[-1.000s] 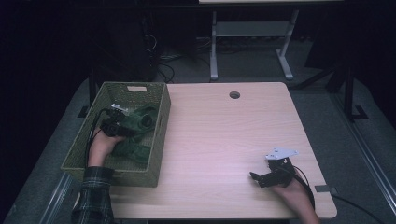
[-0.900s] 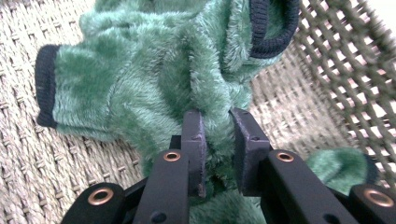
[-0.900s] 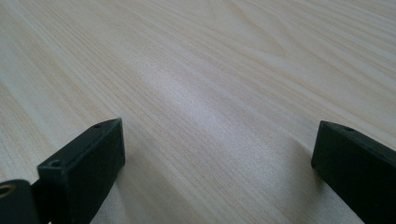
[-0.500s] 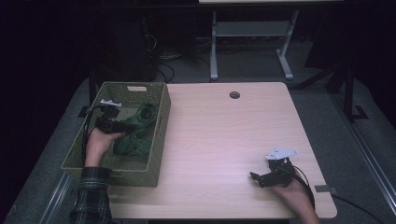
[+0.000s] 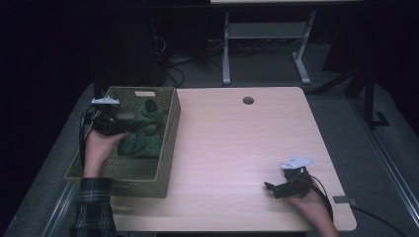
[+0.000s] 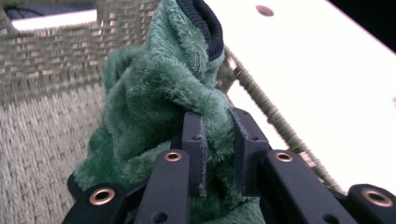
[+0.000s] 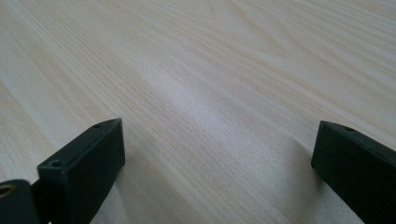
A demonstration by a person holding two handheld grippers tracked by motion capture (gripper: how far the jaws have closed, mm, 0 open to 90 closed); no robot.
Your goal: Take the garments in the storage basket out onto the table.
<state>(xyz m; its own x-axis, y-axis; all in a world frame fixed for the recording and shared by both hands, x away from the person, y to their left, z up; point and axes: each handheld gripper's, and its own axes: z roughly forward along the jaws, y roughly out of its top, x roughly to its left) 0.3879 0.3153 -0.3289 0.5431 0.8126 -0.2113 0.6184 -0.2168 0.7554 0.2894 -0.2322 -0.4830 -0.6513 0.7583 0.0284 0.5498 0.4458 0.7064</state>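
Observation:
A fuzzy green garment (image 5: 143,131) with a dark ribbed cuff (image 6: 201,21) sits in a woven basket (image 5: 168,148) at the table's left. My left gripper (image 5: 129,127) is shut on a fold of the green garment (image 6: 159,93), lifting it partly above the basket floor; its jaws pinch the fleece between them (image 6: 218,149). My right gripper (image 5: 271,188) rests low over the bare wooden table (image 5: 237,143) near the front right, jaws wide apart with nothing between them (image 7: 217,154).
The basket's right wall (image 6: 261,93) runs close beside the held cloth. A cable hole (image 5: 248,100) lies at the table's back middle. A metal stand (image 5: 262,44) and cables are on the floor behind the table.
My left gripper has pulled back and up toward the basket's left side, drawing the green garment up with it. The right gripper has stayed put.

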